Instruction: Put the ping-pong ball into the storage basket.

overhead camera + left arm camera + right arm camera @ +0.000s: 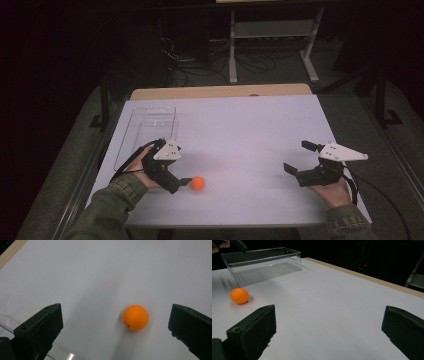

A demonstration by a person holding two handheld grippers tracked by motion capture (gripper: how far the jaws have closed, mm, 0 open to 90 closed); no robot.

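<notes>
Desk [240, 130] seen from the high view: white top, wooden edge along the far side. Orange ball [198, 183] lies on it toward the near left. Left hand-held gripper [185, 182] sits low just left of the ball, one black jaw tip reaching to the ball's left side; whether it touches cannot be told from here. Clear plastic box [147, 132] stands on the left part of the desk, behind the left hand [142, 170]. Right hand-held gripper [301, 157] is well apart at the right, jaws spread wide, nothing between them, held by the right hand [332, 192]. Green sleeves at both wrists. Dark floor with cables and a white stand beyond the desk.

Left gripper view: left hand-held gripper [116, 322] spread wide, both jaws clear of the ball [135, 317]. Ball rests on the white desk [105, 272] between the jaws, nearer the one at the right of the view. Ball carries a small printed mark low on its side. Clear box edge [62, 353] shows at the bottom left.

Right gripper view: right hand-held gripper [329, 327] spread wide over bare desk [332, 297]. Ball [239, 295] lies far off at the left, near the clear box [262, 263] but apart from it. Box is upright, open at the top
</notes>
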